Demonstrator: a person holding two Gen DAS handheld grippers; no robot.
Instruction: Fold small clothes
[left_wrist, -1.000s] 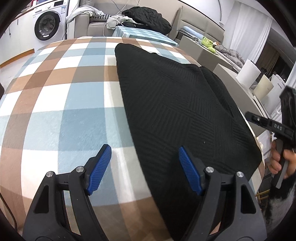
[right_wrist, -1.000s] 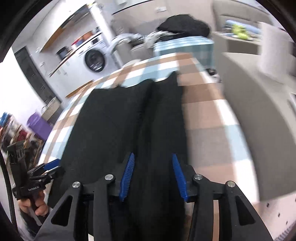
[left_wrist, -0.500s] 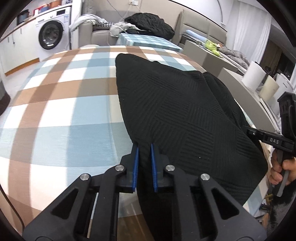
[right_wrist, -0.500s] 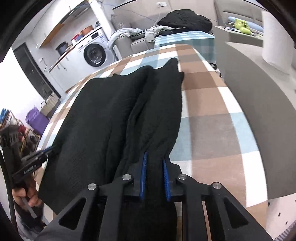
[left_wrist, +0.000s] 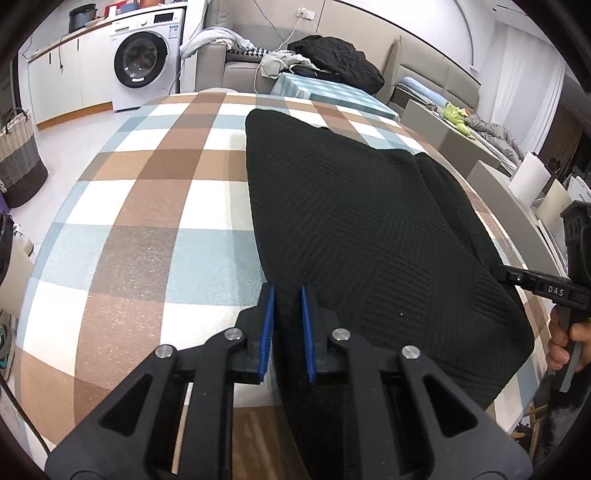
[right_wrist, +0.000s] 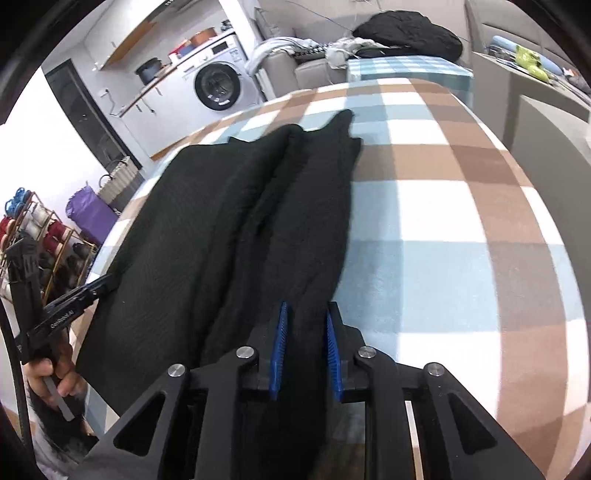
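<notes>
- Two grippers grip the near edge of one black knit garment (left_wrist: 362, 236) that lies on the checked table cover (left_wrist: 147, 206).
- Left gripper (left_wrist: 287, 332): its blue pads are drawn close together with the garment's near left corner pinched between them.
- Right gripper (right_wrist: 306, 350): its pads are likewise pressed onto cloth, clamping the near end of the garment's right side, where a long ridge of doubled fabric runs toward the far end.
- From the right wrist view, the left gripper (right_wrist: 99, 288) shows at the garment's left edge, held by the person's hand (right_wrist: 51, 373).
- The garment lies mostly flat, running from the near table edge toward the far side; its left part is smooth, its right part rumpled along that ridge.
- Progress, as I judge it: early. The piece seems spread out and gripped at both near corners, and perhaps one lengthwise fold sits on the right, though I cannot tell whether that ridge is a fold or a sleeve.
- Left to do, most likely: carry the near edge over toward the far edge, flatten, then fold again into a compact packet.
- More clothes lie heaped on the sofa (left_wrist: 236, 70) far behind, beside a washing machine (left_wrist: 146, 62).
</notes>
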